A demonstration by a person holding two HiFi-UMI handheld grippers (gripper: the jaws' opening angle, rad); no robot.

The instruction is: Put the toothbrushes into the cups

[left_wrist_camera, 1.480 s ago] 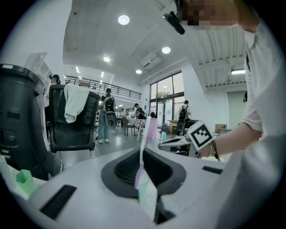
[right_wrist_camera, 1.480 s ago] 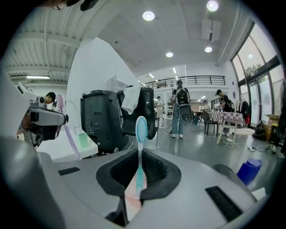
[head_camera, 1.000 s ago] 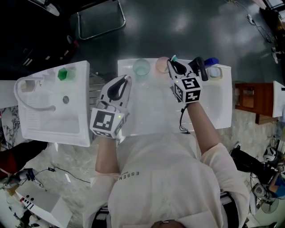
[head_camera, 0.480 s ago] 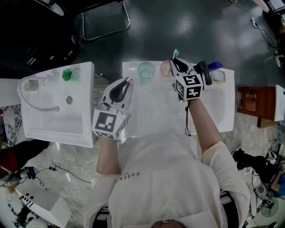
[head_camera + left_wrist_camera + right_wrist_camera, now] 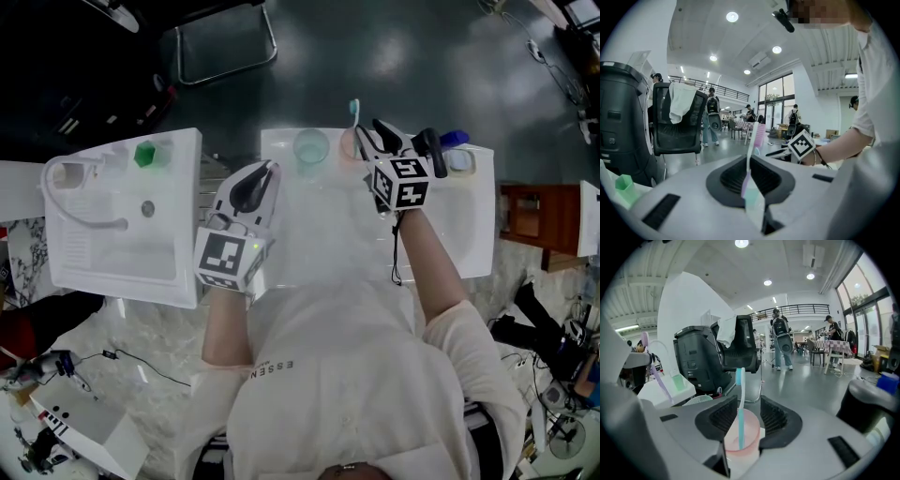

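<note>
Jaws of my right gripper (image 5: 743,409) are opening, their ribbed black pads standing clear on either side of a teal plastic toothbrush (image 5: 739,414) and pressing on nothing. That brush stands in a pink translucent plastic cup (image 5: 740,439) directly between the jaws, long axis nearly upright, bristle head at the top and handle end down in the cup. My left gripper (image 5: 749,177) is pinched tight on the lower handle of a white-and-lilac plastic toothbrush (image 5: 753,150), which also stands upright, pink bristle head uppermost and facing to the right. From the head view, the pink cup (image 5: 347,143) sits at the far edge of the white rectangular tabletop (image 5: 328,244), with a pale green translucent cup (image 5: 310,147) just beside it to the left; past that edge is dark floor. My left gripper (image 5: 270,170) hangs at the tabletop's left edge, near the green cup. Between my two grippers and back toward me the white surface lies bare.
</note>
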